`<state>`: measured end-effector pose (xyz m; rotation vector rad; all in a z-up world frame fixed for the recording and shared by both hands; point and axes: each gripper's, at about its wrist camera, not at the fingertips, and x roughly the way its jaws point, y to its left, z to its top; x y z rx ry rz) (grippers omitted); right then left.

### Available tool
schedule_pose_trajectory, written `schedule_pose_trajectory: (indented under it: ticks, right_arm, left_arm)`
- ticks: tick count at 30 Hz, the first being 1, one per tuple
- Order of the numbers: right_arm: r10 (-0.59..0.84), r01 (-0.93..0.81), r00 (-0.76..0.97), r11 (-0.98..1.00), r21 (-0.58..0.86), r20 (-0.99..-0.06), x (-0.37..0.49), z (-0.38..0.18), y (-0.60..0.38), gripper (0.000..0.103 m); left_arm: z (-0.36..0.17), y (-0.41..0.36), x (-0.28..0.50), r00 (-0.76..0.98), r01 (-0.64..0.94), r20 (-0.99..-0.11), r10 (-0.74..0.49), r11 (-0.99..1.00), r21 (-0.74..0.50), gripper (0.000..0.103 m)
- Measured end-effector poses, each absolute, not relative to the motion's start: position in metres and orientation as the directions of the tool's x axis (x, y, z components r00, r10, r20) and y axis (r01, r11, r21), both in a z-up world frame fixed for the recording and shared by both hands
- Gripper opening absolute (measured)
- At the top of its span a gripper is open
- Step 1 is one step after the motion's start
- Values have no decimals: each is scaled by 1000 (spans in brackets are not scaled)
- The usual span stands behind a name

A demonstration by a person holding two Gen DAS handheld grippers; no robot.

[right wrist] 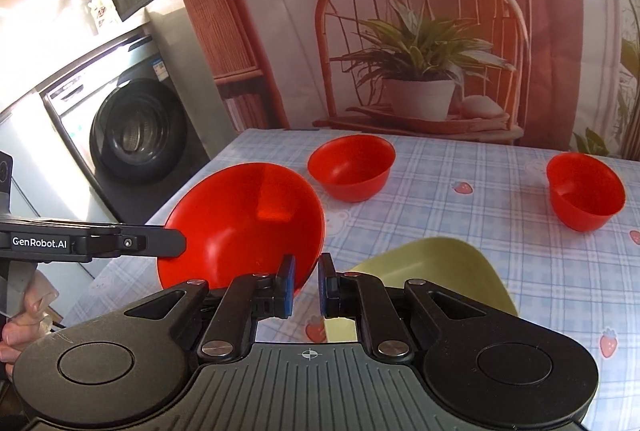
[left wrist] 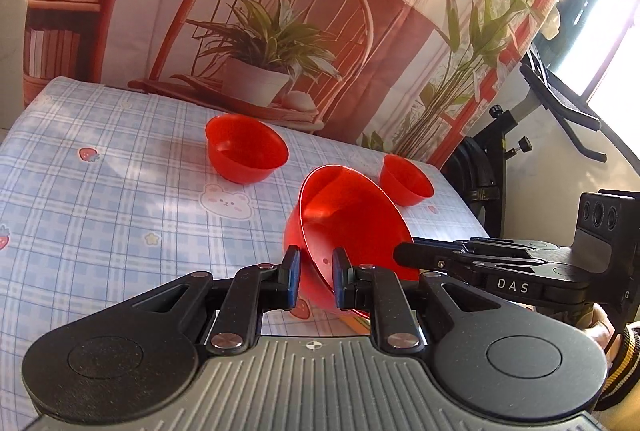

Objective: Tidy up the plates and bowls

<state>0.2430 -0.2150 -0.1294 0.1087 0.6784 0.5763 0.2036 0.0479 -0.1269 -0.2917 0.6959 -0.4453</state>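
Left gripper (left wrist: pixel 316 281) pinches rim of big red bowl (left wrist: pixel 352 215), tilted, lifted off checked tablecloth (left wrist: pixel 100 191) — probably for stacking. Right gripper (right wrist: pixel 307 285) clamps green plate (right wrist: pixel 436 271). Two small red bowls (left wrist: pixel 246 147) wait behind.

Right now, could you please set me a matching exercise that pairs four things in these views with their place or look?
Things:
1 large red bowl
2 yellow-green plate
3 washing machine
4 tablecloth

Descriptions:
A blue checks with strawberries
B tilted, rim pinched in the left hand-held gripper
C standing on the floor
D at the right hand-held gripper

Pairs: 1-B, 2-D, 3-C, 4-A
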Motion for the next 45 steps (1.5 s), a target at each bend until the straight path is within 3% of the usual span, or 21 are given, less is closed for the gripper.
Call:
schedule_pose_trajectory:
  ticks: [7,14,28,39,42,43,45]
  right_arm:
    - [546,-472,653,836,281,-526,300,-111,-195,11]
    - [505,-466,658,856,224,-558,374,-109,-178,11]
    - [432,-382,585,893,237,-687,457,-167,-172,12]
    - [408,-349,579,907,237,-706,461,-186,-177,14]
    - [397,-334,593,913,235,-701,459,-184,-180,18]
    - [395,-333,600,914,231,-696,457,-181,-182,18]
    - [390,-336,619,916,220,-682,453,-176,-188,18]
  left_arm:
    - [-100,56,247,729,296,-521,-443,891,-344,18]
    - [-92,59,315,741,287,-519,-425,900,-327,18]
    - [-148,39,396,676,252,-653,-341,940,-230,18]
    - [-170,20,404,663,275,-689,-292,951,-139,19]
    - [-170,18,403,675,251,-693,-252,962,-105,30]
    - [-169,20,402,678,241,-693,-243,965,-103,41]
    - [-162,22,401,693,228,-679,-240,967,-109,44]
